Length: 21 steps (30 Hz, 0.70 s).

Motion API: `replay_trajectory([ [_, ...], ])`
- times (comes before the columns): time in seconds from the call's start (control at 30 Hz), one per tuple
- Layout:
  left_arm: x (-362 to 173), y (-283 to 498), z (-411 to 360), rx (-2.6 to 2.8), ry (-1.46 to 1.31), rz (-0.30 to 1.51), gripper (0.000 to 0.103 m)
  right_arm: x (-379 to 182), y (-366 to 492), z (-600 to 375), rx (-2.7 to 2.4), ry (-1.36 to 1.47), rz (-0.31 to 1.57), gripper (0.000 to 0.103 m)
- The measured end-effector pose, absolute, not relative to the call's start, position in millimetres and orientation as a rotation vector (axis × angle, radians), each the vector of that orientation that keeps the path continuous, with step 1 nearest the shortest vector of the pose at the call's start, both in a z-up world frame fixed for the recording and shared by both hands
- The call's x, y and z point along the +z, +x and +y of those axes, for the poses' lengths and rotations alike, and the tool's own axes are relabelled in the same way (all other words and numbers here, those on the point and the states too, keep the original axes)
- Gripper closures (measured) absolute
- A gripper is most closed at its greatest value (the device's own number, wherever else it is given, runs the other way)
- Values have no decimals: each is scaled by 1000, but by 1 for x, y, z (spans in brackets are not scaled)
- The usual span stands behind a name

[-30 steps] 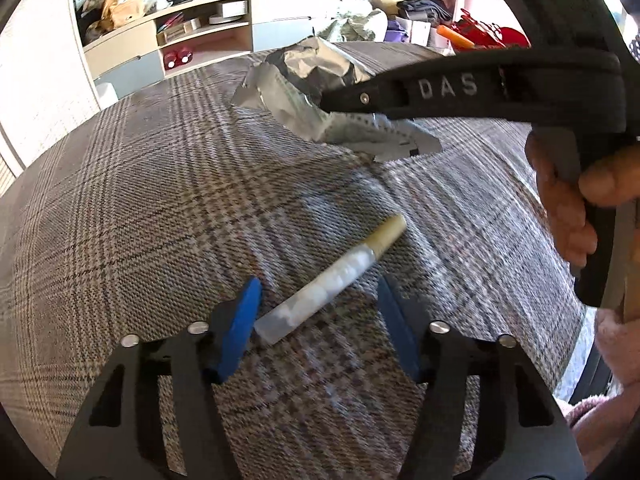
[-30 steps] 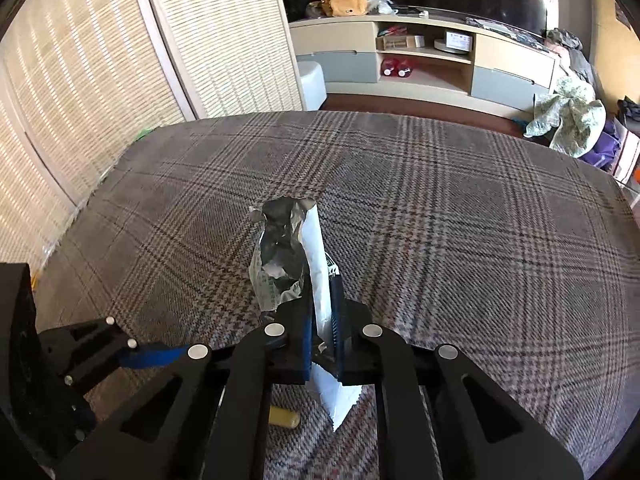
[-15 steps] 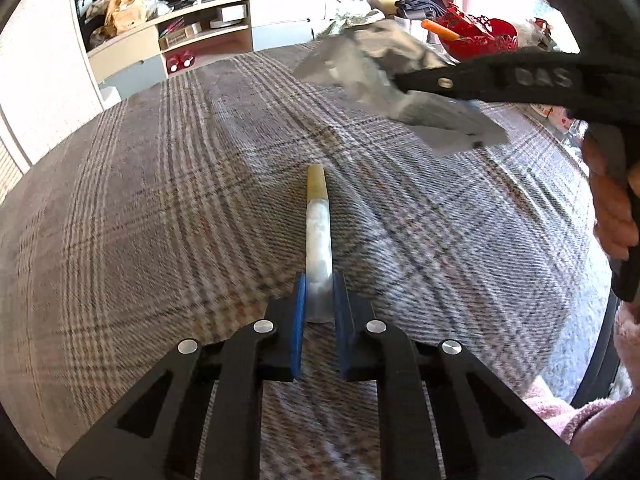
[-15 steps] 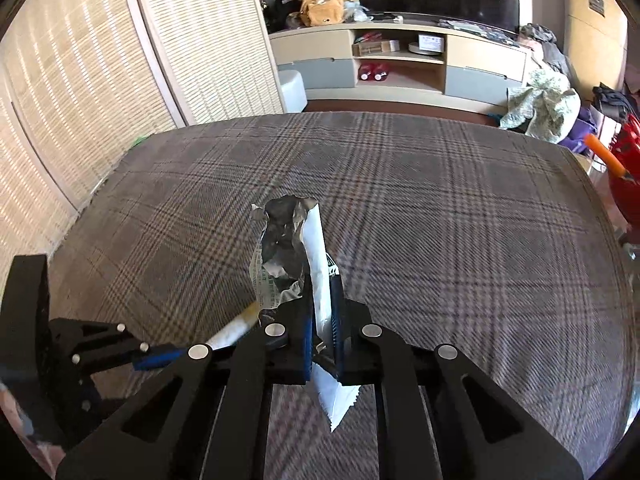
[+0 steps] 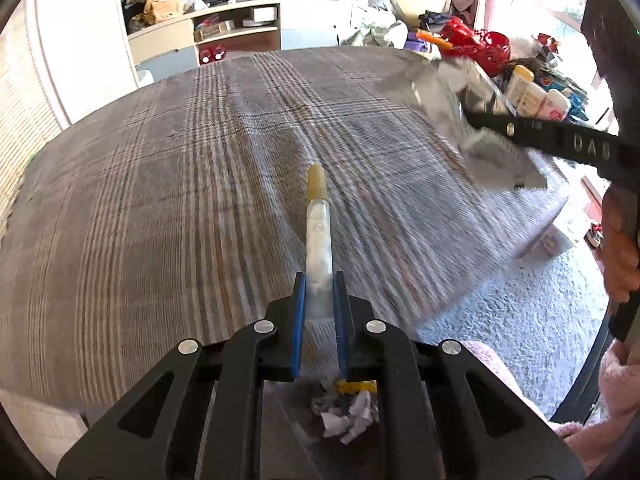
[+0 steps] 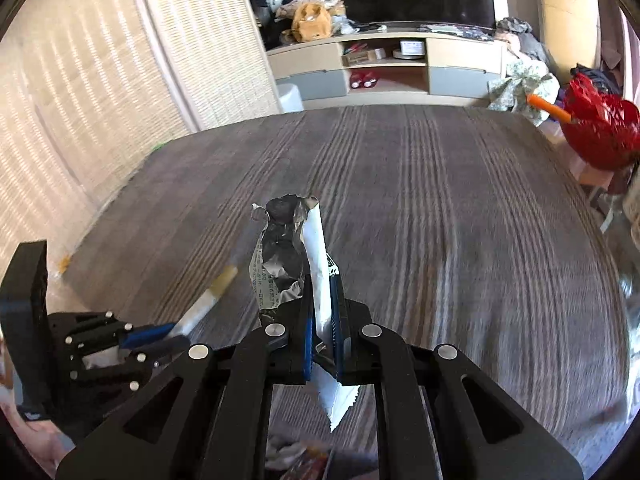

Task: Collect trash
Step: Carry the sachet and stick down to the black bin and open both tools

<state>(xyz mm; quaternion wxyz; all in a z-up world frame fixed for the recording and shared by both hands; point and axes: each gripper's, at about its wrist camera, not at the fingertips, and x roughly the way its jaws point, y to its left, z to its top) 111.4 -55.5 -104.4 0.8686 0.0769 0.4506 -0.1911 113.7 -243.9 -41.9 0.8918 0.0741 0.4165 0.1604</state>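
fingers [image 5: 340, 312] pinch tube [image 5: 319, 232]; other gripper [image 5: 476, 120] reads "das".

Bright daylight enters from the window side at the right of the left wrist view. The grey plaid bedspread [image 5: 200, 200] streaks with motion blur; fisheye edges curve and darken in both views.

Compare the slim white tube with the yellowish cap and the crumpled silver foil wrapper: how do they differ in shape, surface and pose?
The slim white tube with the yellowish cap is straight and rigid-looking; the crumpled silver foil wrapper is flat, creased and torn open at the top. The tube looks matte and pale; the wrapper is shiny inside, with print outside. The tube points straight forward; the wrapper stands bent and ragged. Shared: each is clamped in a hand-held gripper, left and right, above the plaid bedcover.
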Motion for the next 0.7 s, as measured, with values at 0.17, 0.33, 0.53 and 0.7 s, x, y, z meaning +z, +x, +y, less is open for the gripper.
replay_trajectory([
  [0.17,-94,55,-52,-397,122,907,91,-43,58,-238,366,164,861,94],
  [0.33,-94,15,-47,-409,86,886,91,-47,15,-230,373,161,858,94],
  [0.53,-119,-23,-44,-427,40,918,91,-69,-23,-220,385,177,888,94],
  [0.7,-158,-32,-43,-423,28,985,91,-108,-37,-214,377,218,963,94],
])
